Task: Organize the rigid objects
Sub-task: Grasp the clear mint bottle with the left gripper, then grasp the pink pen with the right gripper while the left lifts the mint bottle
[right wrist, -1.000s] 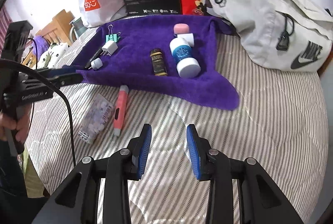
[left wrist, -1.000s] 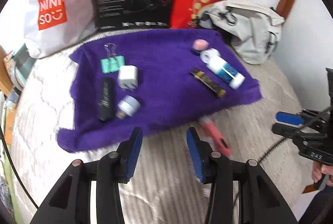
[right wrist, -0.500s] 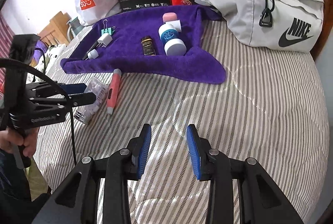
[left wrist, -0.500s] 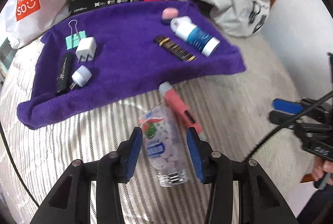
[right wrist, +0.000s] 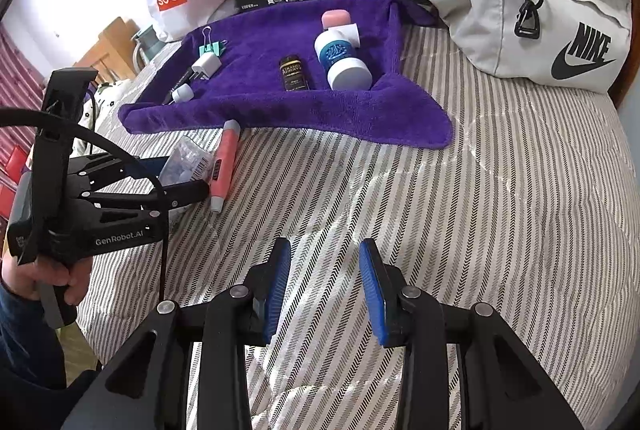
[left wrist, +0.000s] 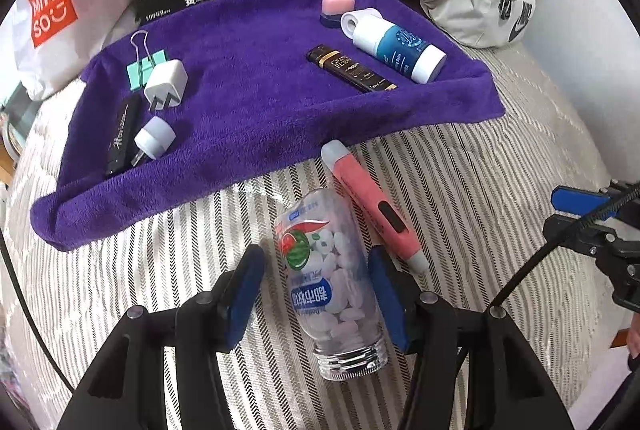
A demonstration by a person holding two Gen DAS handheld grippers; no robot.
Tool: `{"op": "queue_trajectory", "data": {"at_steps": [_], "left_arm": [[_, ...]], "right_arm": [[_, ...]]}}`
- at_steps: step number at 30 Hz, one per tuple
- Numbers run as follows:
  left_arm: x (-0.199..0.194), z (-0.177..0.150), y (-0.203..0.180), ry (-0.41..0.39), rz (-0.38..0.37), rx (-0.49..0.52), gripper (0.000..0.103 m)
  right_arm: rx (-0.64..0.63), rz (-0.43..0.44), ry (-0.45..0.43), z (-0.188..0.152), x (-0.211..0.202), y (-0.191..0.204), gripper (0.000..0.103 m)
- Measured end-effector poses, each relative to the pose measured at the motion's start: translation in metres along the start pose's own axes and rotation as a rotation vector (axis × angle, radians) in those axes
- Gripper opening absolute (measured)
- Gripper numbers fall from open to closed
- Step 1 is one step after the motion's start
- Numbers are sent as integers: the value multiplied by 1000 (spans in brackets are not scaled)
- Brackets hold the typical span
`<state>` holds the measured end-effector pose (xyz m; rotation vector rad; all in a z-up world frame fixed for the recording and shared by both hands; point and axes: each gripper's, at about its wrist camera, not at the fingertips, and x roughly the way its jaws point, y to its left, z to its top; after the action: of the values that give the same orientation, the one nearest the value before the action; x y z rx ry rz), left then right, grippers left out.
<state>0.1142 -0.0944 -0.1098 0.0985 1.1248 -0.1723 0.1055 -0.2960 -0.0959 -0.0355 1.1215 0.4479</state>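
Left tool [left wrist: 316, 290] straddles the mint bottle [left wrist: 334, 282], jaws wide, unclosed; next, squeeze, then lift towards purple towel [left wrist: 256, 78].

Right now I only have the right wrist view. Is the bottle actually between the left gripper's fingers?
Observer: Yes. In the left wrist view the clear mint bottle lies between the pads of the left gripper, jaws open, with a gap at the left pad.
Operator: Which end faces the gripper?
Observer: The threaded neck. The base points toward the purple towel.
Operator: Pen in the way?
Observer: The pink pen lies just outside the right pad, white tip beside it. I cannot tell if they touch.
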Motion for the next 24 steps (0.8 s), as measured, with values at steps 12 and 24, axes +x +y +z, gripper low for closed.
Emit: {"op": "queue_trajectory", "data": {"at_steps": [12, 24], "left_arm": [[-3, -5, -7, -36, 8, 36, 42], [-21, -21, 43, -49, 13, -57, 40]], "right_arm": [[-3, -4, 32, 1, 10, 3, 36], [-58, 83, -9, 23, 24, 43, 36]]}}
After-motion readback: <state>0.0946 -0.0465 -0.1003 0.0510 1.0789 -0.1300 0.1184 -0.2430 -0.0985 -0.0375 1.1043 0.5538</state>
